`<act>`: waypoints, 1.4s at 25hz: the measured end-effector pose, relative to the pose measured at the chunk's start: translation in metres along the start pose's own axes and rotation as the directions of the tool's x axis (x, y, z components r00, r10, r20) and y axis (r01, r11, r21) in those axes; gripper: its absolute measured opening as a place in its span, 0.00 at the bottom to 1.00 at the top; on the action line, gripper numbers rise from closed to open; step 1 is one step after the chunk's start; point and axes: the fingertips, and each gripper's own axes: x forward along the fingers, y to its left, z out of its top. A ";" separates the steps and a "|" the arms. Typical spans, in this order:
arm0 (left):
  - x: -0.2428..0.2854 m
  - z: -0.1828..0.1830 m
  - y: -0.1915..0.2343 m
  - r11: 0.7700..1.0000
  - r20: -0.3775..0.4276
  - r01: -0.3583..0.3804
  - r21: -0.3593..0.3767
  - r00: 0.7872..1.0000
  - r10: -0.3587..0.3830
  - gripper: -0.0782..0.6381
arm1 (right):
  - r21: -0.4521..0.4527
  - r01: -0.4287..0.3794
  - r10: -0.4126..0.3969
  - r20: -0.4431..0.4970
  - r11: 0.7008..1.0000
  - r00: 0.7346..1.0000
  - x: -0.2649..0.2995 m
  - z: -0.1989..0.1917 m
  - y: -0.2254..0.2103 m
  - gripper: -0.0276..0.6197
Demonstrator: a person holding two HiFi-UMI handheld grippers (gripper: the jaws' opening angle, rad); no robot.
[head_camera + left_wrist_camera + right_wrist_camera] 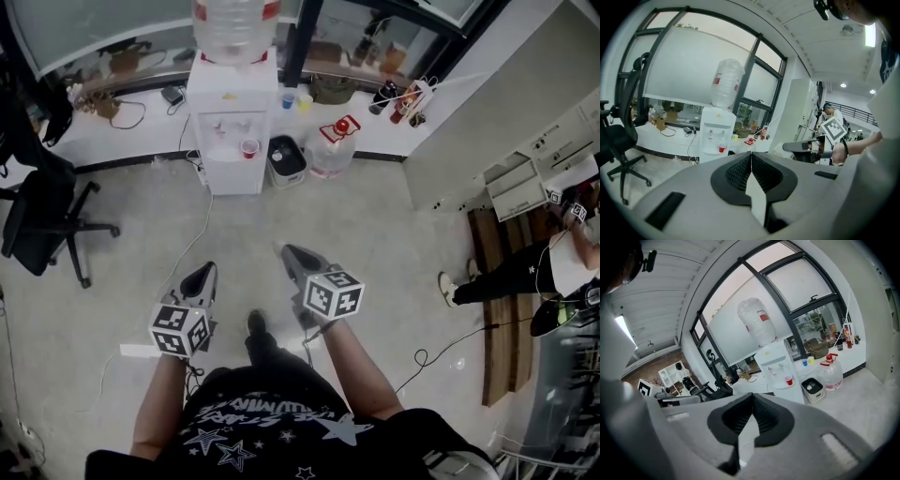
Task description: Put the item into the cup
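A red cup (248, 147) stands in the tray of a white water dispenser (230, 112) straight ahead; it also shows as the red cup (722, 148) in the left gripper view and the red cup (789, 380) in the right gripper view. My left gripper (204, 272) and right gripper (292, 251) hover side by side over the floor, well short of the dispenser. The left gripper (751, 154) has its jaws pressed together with nothing between them. The right gripper (752, 397) is shut and empty too. No loose item for the cup can be made out.
A black office chair (47, 220) stands at the left. Beside the dispenser sit a small bin (286, 159) and a water jug (333, 148). Blue and yellow cups (296, 100) rest on the ledge. White cabinets (525, 159) and another person (525, 272) are at the right. Cables cross the floor.
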 end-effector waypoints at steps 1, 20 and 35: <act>0.006 0.002 0.002 1.000 -0.002 -0.006 0.000 1.000 0.006 0.12 | 0.000 -0.006 0.006 -0.002 1.000 1.000 0.004 0.004 -0.005 0.05; 0.054 0.020 0.037 0.996 -0.010 -0.078 -0.051 0.997 0.078 0.12 | -0.012 -0.062 0.061 -0.054 0.998 0.997 0.047 0.029 -0.035 0.05; 0.118 0.047 0.108 0.995 0.003 -0.040 -0.088 0.999 0.040 0.12 | -0.003 0.014 -0.014 -0.097 1.000 0.995 0.127 0.045 -0.063 0.05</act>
